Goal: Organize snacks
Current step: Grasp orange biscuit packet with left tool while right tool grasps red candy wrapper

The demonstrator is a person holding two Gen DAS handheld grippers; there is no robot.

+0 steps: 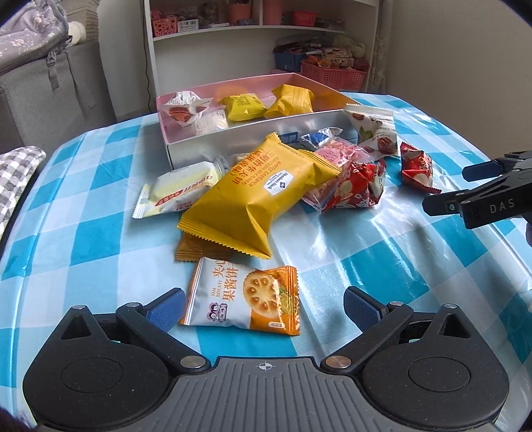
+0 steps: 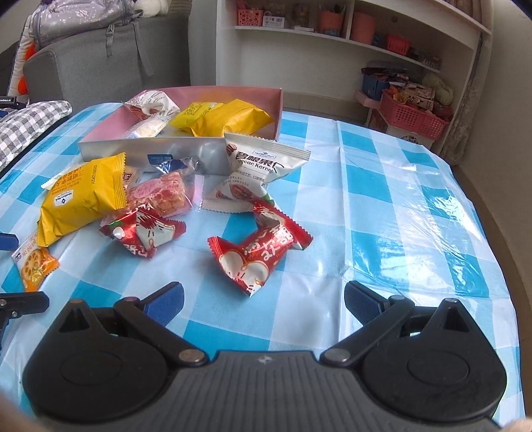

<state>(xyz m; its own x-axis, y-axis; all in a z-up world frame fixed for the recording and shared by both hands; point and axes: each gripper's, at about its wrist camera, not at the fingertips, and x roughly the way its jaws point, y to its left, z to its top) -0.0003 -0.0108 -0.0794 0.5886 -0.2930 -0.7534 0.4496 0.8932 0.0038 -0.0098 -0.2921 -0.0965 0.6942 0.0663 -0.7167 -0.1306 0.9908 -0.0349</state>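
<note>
Home living room, grey sofa (image 2: 99, 50), cluttered white shelf (image 1: 266, 30), checked tablecloth (image 2: 382, 199)

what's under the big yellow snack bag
A brown packet pokes out beneath the big yellow bag, only its crimped edge showing. The rest of it is covered.

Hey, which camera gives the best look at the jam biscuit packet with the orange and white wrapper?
The left wrist view. The jam biscuit packet lies whole and close, between the open left gripper fingers, its print readable. The right wrist view catches it only small at the left edge, partly under the big yellow packet.
</note>
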